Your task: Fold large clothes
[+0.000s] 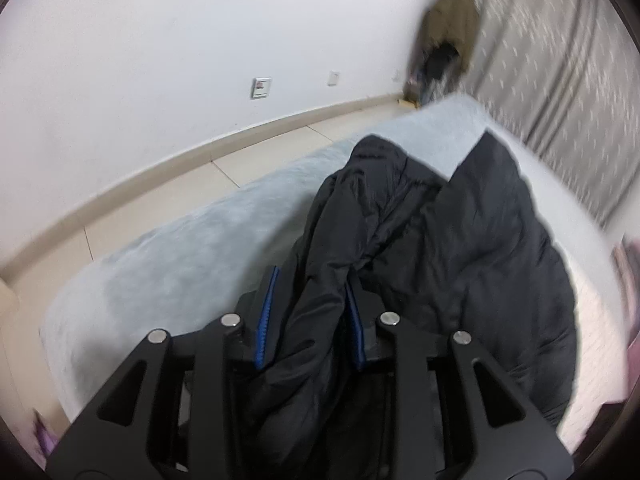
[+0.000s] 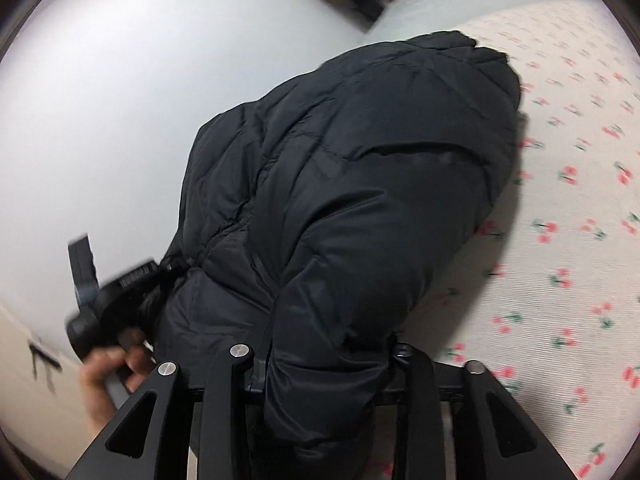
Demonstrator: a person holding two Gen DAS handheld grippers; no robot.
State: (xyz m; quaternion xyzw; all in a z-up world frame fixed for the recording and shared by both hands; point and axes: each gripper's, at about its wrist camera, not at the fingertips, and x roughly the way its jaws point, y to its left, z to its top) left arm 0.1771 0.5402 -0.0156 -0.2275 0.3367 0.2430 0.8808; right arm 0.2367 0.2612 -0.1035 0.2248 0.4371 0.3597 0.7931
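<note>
A black puffy jacket [image 1: 460, 260] lies bunched on a bed, partly on a pale blue-grey blanket [image 1: 160, 264]. In the left wrist view my left gripper [image 1: 310, 320] stands over the jacket's near edge. A fold of the fabric lies between its blue pads [image 1: 266, 320], which are apart and do not clamp it. In the right wrist view the jacket [image 2: 360, 180] drapes over my right gripper [image 2: 328, 356] and hides its fingers. At the left of that view, a hand [image 2: 108, 372] holds the left gripper [image 2: 166, 270] at the jacket's edge.
A cherry-print sheet [image 2: 560, 240] covers the bed right of the jacket. Beyond the bed's left edge are a tiled floor [image 1: 160, 184] and a white wall. A grey curtain [image 1: 560, 60] and a hanging olive coat [image 1: 448, 28] stand at the far corner.
</note>
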